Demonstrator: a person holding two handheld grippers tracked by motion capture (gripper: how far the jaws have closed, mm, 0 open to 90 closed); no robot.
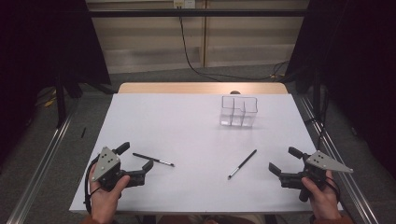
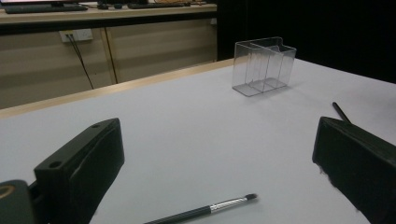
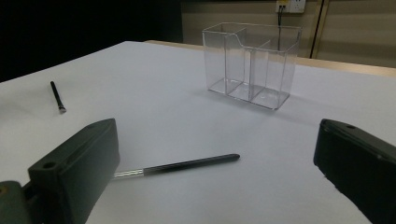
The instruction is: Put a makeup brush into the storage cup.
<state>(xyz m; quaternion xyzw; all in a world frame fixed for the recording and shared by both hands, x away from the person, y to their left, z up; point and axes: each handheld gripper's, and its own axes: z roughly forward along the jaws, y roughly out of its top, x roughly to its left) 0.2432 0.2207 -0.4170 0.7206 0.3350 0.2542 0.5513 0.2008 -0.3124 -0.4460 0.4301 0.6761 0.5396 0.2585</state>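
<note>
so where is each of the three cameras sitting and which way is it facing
High view: above the person's side, looking forward and down on the white table; shows both hands with left gripper and right gripper.
Left gripper view: rides the left gripper low over the table, facing the clear organizer; its open jaws frame the left brush.
Right gripper view: rides the right gripper, facing the organizer; its open jaws frame the right brush.
Shared: both gripper views show the organizer and both brushes.
</note>
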